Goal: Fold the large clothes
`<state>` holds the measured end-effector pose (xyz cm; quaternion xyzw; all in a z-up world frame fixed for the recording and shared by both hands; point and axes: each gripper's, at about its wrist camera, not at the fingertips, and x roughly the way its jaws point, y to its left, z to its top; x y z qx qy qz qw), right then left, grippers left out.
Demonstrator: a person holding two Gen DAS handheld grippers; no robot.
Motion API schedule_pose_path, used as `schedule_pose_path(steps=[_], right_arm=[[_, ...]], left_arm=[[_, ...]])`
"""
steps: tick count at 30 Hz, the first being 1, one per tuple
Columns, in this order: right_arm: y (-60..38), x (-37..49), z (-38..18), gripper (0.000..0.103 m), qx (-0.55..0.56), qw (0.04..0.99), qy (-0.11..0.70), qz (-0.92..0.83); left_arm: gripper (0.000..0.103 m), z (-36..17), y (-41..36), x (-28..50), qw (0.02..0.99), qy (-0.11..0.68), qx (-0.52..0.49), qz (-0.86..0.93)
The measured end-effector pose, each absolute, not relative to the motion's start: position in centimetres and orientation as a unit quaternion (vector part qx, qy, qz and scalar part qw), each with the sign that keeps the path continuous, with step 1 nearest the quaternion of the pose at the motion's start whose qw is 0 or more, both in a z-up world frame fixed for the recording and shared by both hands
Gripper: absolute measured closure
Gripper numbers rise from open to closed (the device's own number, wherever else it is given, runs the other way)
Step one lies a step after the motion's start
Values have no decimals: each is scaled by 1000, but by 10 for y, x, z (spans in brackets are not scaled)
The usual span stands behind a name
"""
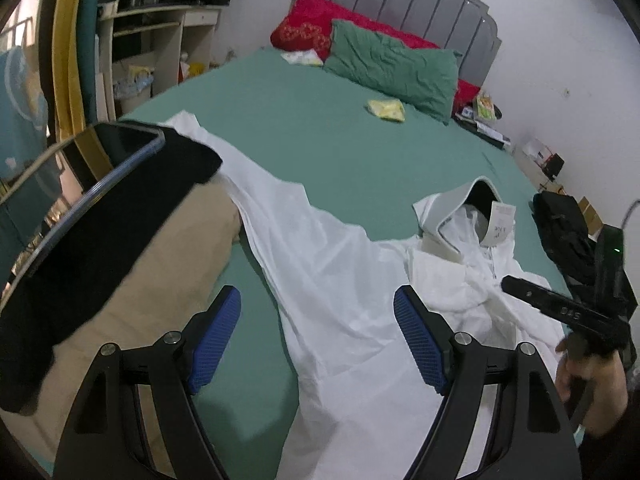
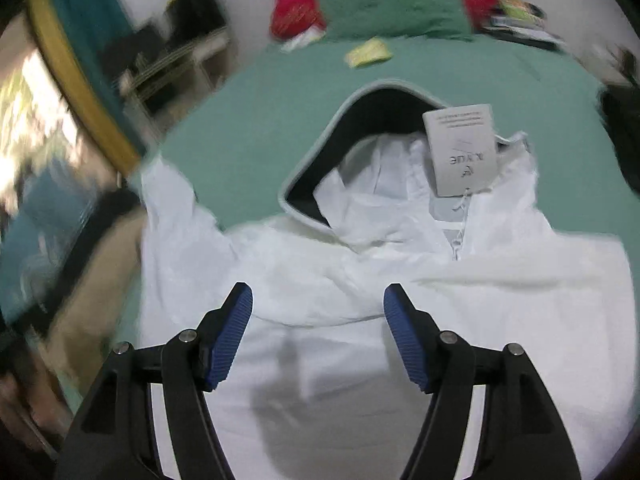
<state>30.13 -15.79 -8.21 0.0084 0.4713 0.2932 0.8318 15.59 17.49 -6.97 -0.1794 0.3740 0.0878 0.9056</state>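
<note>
a white hooded jacket (image 2: 360, 280) lay spread on the green bed sheet (image 1: 320, 128), hood (image 2: 352, 128) toward the headboard and a grey paper tag (image 2: 460, 148) resting at its collar. one sleeve (image 1: 256, 184) stretched out toward a tan and black pillow (image 1: 120, 260) at the bed's edge. the left gripper (image 1: 316, 336) hovered over the jacket's lower part, its 2 blue-padded fingers (image 1: 216, 340) spread wide with nothing pinched. the right gripper (image 2: 318, 336) hung above the jacket's chest, its fingers (image 2: 404, 344) also apart, not pressing the cloth; the left view showed it held in a hand (image 1: 592, 384). a green pillow (image 1: 392, 68) and a red blanket (image 1: 312, 28) sat by the headboard.
</note>
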Motion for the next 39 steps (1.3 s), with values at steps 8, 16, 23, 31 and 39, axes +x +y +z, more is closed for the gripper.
schedule_pose_path(steps=[8, 16, 23, 31, 39], right_arm=[[-104, 340, -126, 49, -170, 785, 483, 350], [-107, 342, -107, 96, -216, 834, 408, 302], [-98, 281, -108, 89, -261, 804, 375, 381], [-115, 216, -135, 45, -248, 725, 447, 461], [-113, 292, -123, 45, -115, 752, 477, 440]], left_arm=[[21, -82, 161, 166, 898, 397, -173, 72], [21, -81, 158, 168, 898, 396, -177, 74], [21, -78, 155, 165, 901, 391, -176, 74], [21, -90, 162, 164, 894, 406, -167, 92], [21, -94, 165, 170, 891, 410, -172, 96]])
